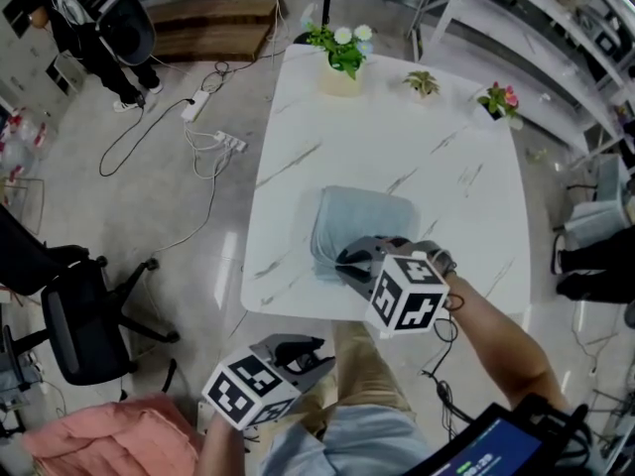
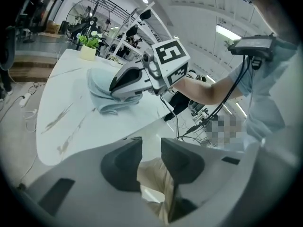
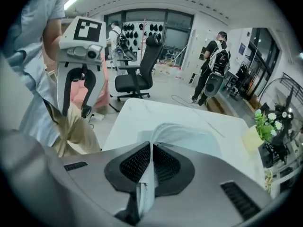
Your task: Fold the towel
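Pale blue cloth towel [image 1: 365, 218] lies partly folded on the white marble-look table [image 1: 397, 137]. The right gripper [image 1: 349, 262] pinches its near edge, likely for 1 more fold. The left gripper [image 1: 301, 351] waits, parted and empty.

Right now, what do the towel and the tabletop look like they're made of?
Towel: soft cloth, probably woven or terry, pale blue-grey and matte. It slumps in rounded folds; the exact fibre can't be told.
Table: a white top with grey veins and a slight sheen. It could be marble or a marble-look laminate; the pictures leave that open.
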`<state>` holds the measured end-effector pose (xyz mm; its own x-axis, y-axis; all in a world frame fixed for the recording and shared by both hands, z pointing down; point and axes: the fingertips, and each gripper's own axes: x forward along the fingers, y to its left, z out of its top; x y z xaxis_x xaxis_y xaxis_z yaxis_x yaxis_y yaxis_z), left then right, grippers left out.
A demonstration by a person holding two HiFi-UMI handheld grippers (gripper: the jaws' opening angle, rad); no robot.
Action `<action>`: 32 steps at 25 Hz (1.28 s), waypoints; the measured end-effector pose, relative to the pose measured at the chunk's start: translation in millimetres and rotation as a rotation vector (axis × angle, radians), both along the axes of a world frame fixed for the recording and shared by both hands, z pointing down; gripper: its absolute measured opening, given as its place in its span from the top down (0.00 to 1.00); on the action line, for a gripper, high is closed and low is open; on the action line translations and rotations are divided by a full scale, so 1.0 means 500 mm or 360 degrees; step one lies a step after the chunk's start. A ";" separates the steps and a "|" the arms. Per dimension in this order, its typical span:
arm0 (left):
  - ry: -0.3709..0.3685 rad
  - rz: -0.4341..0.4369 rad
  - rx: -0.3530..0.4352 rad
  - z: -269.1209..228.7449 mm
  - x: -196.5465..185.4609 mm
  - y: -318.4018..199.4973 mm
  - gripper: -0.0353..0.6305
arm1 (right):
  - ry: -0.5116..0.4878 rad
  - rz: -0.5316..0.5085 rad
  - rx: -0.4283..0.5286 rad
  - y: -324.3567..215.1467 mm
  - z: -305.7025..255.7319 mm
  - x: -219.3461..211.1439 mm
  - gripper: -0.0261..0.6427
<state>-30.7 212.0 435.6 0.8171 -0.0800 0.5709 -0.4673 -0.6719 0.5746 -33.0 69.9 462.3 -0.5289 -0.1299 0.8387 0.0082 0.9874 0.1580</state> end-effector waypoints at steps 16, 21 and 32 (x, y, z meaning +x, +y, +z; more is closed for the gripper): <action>0.0011 0.0126 0.0065 -0.020 0.045 -0.094 0.76 | -0.0375 0.0426 -0.0409 0.017 -0.062 0.190 0.69; -0.0014 0.0186 0.0046 -0.010 0.066 -0.085 0.76 | -0.0281 0.0405 -0.0387 0.029 -0.008 0.185 0.79; -0.0017 0.0158 0.0054 0.003 0.072 -0.075 0.76 | 0.0098 -0.0222 0.0735 0.066 0.025 0.199 0.86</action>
<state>5.3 174.5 437.2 0.8157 -0.0186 0.5781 -0.4037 -0.7341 0.5460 66.2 103.1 474.6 -0.5190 -0.4270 0.7405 0.1588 0.8030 0.5744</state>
